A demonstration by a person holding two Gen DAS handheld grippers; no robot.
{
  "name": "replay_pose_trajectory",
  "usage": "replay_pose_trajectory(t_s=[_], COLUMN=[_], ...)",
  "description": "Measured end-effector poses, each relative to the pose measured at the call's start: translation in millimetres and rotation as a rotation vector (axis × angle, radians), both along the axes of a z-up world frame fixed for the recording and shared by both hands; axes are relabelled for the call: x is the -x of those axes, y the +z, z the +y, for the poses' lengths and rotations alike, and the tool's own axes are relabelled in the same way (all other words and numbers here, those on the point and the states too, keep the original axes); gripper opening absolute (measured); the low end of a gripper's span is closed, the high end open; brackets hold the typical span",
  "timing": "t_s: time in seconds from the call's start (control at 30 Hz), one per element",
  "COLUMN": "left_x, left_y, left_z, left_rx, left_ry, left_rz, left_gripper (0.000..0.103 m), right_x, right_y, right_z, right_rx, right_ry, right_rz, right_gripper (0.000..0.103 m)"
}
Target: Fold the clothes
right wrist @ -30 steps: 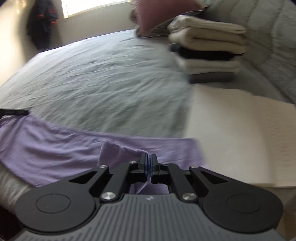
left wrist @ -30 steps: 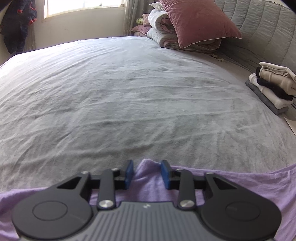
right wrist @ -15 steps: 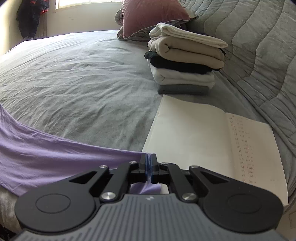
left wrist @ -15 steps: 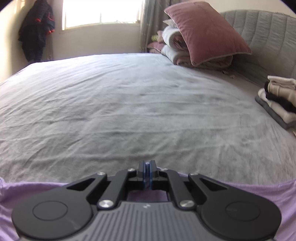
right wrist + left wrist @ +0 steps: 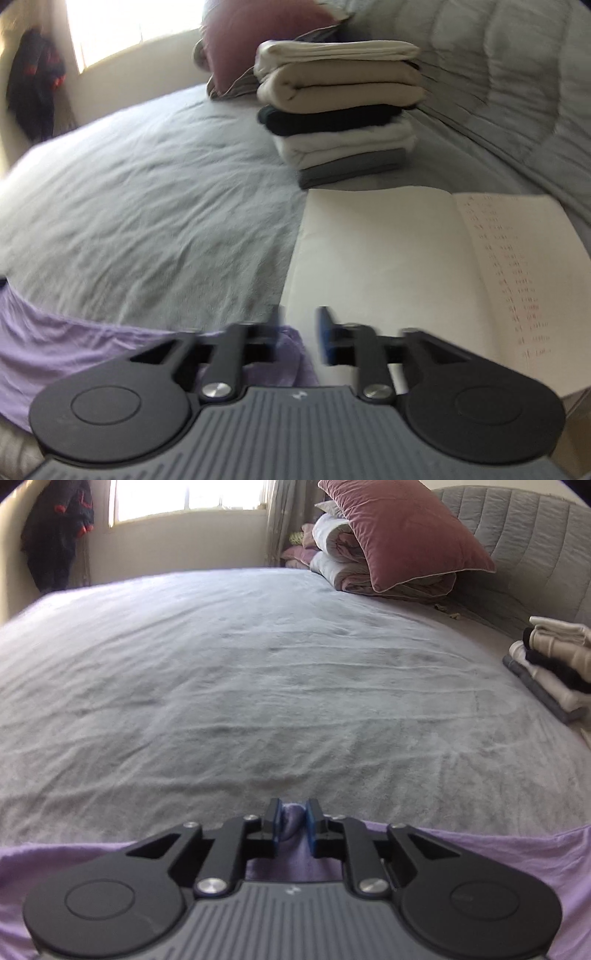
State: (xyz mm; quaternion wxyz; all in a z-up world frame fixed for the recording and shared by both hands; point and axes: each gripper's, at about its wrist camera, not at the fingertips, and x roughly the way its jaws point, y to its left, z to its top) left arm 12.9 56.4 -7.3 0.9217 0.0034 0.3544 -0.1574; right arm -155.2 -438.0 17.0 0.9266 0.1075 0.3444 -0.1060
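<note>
Left wrist view: the left gripper (image 5: 293, 825) sits low over the near edge of the bed (image 5: 258, 686), its blue pads parted a little, with a bunched fold of the purple garment (image 5: 461, 853) standing up between them – whether the pads press on it I cannot tell. The garment lies as a band along the near edge, running off both sides below the gripper. Far across the grey sheet a dusky pink pillow (image 5: 399, 535) leans on rolled bedding beside the padded headboard (image 5: 524, 554). A stack of folded clothes (image 5: 554, 664) sits at the right edge. A dark coat (image 5: 55, 531) hangs by the window.

Right wrist view, blurred: the right gripper (image 5: 300, 332) has its fingers spread apart, nothing between them; the purple garment (image 5: 74, 343) lies under and to the left of the left finger, its corner just beside an open notebook (image 5: 406, 277) with writing on its right page. Beyond the notebook, touching or nearly so, stands the stack of folded clothes (image 5: 340, 107) – cream on top, black in the middle, grey at the bottom
</note>
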Motion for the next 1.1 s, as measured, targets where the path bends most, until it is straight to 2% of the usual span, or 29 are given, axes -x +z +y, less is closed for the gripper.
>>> replay_pose_trajectory(t_s=[0.13, 0.23, 0.3, 0.33, 0.37, 0.4, 0.53, 0.83, 1.1], left_x=[-2, 1, 4, 5, 6, 7, 10, 5, -17], left_y=[-1, -1, -2, -2, -2, -2, 5, 20, 5], left_z=[2, -2, -7, -9, -10, -11, -9, -6, -16], left_rx=[0.016, -0.002, -0.027, -0.035, -0.036, -0.034, -0.016, 0.036, -0.010], left_ry=[-0.025, -0.036, -0.041, -0.040, -0.039, -0.037, 0.008, 0.106, 0.160], left_rz=[0.012, -0.001, -0.018, -0.027, -0.034, -0.041, -0.094, -0.184, -0.161], left_gripper=[0.020, 0.020, 0.020, 0.016, 0.010, 0.006, 0.004, 0.004, 0.004], right_x=[0, -1, -3, -3, -3, -3, -1, -18, -56], right_y=[-10, -21, -27, -30, -31, -30, -21, 15, -2], right_z=[4, 15, 27, 34, 39, 43, 50, 36, 22], right_rx=[0.026, 0.085, 0.144, 0.173, 0.194, 0.214, 0.291, 0.317, 0.289], right_ry=[0.011, 0.055, 0.097, 0.118, 0.134, 0.136, 0.110, 0.087, 0.064], right_rz=[0.029, 0.031, 0.023, 0.020, 0.019, 0.016, -0.020, -0.103, -0.045], right_gripper=[0.050, 0.048, 0.032, 0.015, 0.006, 0.006, 0.004, 0.004, 0.001])
